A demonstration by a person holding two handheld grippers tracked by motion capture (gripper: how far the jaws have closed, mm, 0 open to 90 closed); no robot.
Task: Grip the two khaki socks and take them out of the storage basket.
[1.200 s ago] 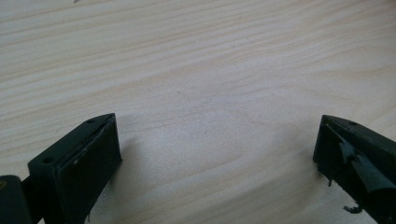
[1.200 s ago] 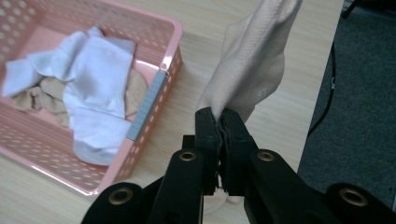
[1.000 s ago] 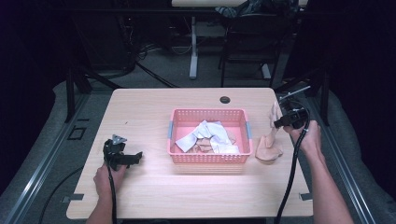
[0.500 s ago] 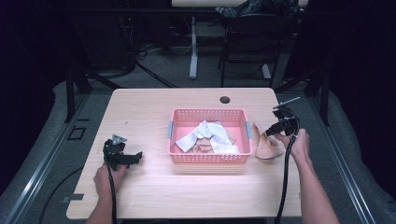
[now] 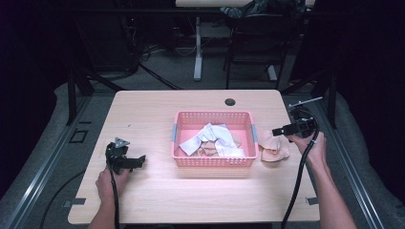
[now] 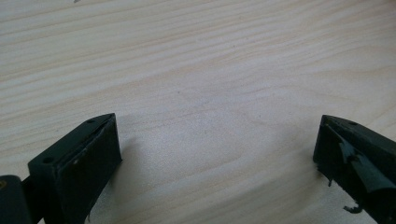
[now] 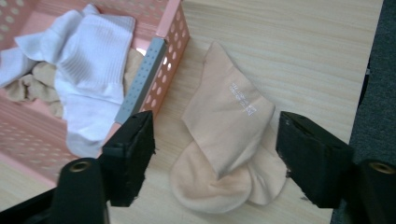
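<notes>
A beige sock point(image 5: 274, 149) point(image 7: 224, 126) lies folded on the wooden table, just right of the pink basket point(image 5: 212, 114) point(image 7: 170, 28). My right gripper point(image 5: 279, 131) point(image 7: 215, 149) hovers low over it; its jaws have just been opening and stand apart on either side of the sock without pressing it. The basket holds white socks point(image 5: 210, 136) point(image 7: 88, 51) and more beige ones. At the table's front left, my left gripper point(image 5: 138, 160) point(image 6: 217, 154) rests open, with bare wood between its jaws.
A small black round hole point(image 5: 230, 101) sits near the table's point(image 5: 157, 114) far edge. The right table edge runs close beside the sock. Chairs and desk legs stand in the dark behind.
The right gripper held the beige sock hanging above the table; it came down and toward the basket, opened, and the sock now lies on the table. The left gripper stayed put.
</notes>
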